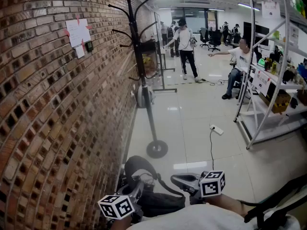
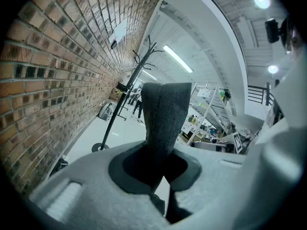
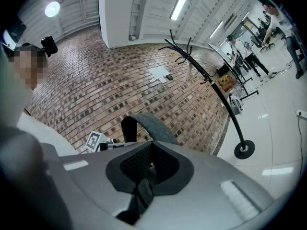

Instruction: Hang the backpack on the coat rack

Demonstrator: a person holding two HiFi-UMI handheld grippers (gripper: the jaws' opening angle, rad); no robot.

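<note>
The black coat rack (image 1: 142,75) stands by the brick wall, its round base (image 1: 157,149) on the floor ahead of me. The dark backpack (image 1: 156,202) hangs low at the bottom of the head view, its grey top loop (image 1: 137,163) arching up between both grippers. My left gripper (image 1: 136,189) is shut on a grey backpack strap (image 2: 163,123), which stands up from its jaws. My right gripper (image 1: 178,180) is shut on the backpack's mesh-backed strap (image 3: 144,169), and the grey loop (image 3: 146,123) rises just behind it. The rack (image 3: 218,92) is well ahead of both.
The brick wall (image 1: 48,109) runs along the left with a paper notice (image 1: 76,32). A white power strip (image 1: 217,129) and its cable lie on the floor to the right. Metal shelving (image 1: 268,85) fills the right side. People stand and sit further back.
</note>
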